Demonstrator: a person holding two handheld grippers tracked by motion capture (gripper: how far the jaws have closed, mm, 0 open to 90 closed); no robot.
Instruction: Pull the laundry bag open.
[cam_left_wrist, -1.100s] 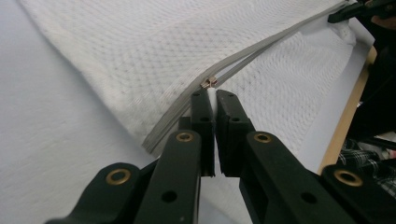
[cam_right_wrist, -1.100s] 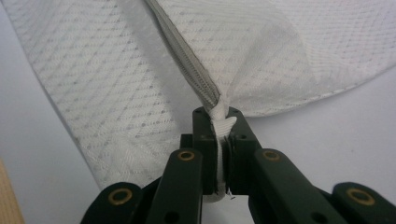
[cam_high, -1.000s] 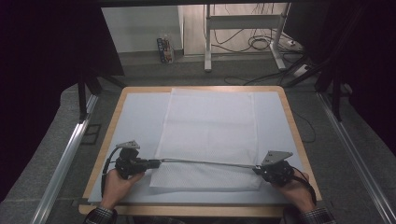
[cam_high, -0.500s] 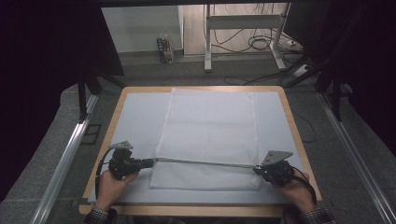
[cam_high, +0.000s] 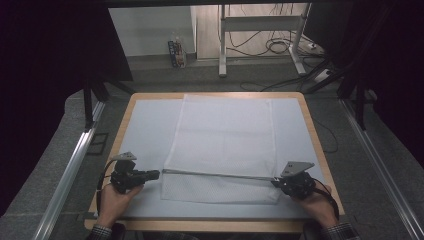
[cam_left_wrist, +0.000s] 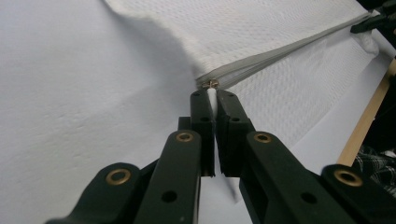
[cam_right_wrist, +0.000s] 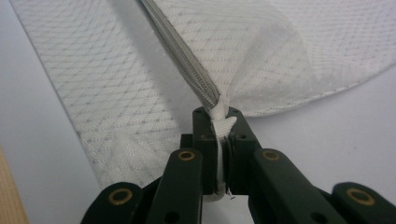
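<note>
Looks like the zipper step: the white mesh zip-up laundry bag (cam_high: 222, 145) lies mid-frame on the pale surface (cam_high: 145, 125). The left gripper (cam_high: 155, 174) is clenched on the zipper end, and the right gripper (cam_high: 276, 183) is pinching the far end taut. Next move, probably sliding the pull along. No labels readable.

The high view is taken from above the person's side, angled forward and down, with the whole table (cam_high: 310, 145) covered from a distance. Each gripper view is taken close in, along its own black jaws, low over the surface. One stretch is shared by all three — the grey zipper (cam_high: 220, 174) of the white mesh bag (cam_high: 225, 130).
</note>
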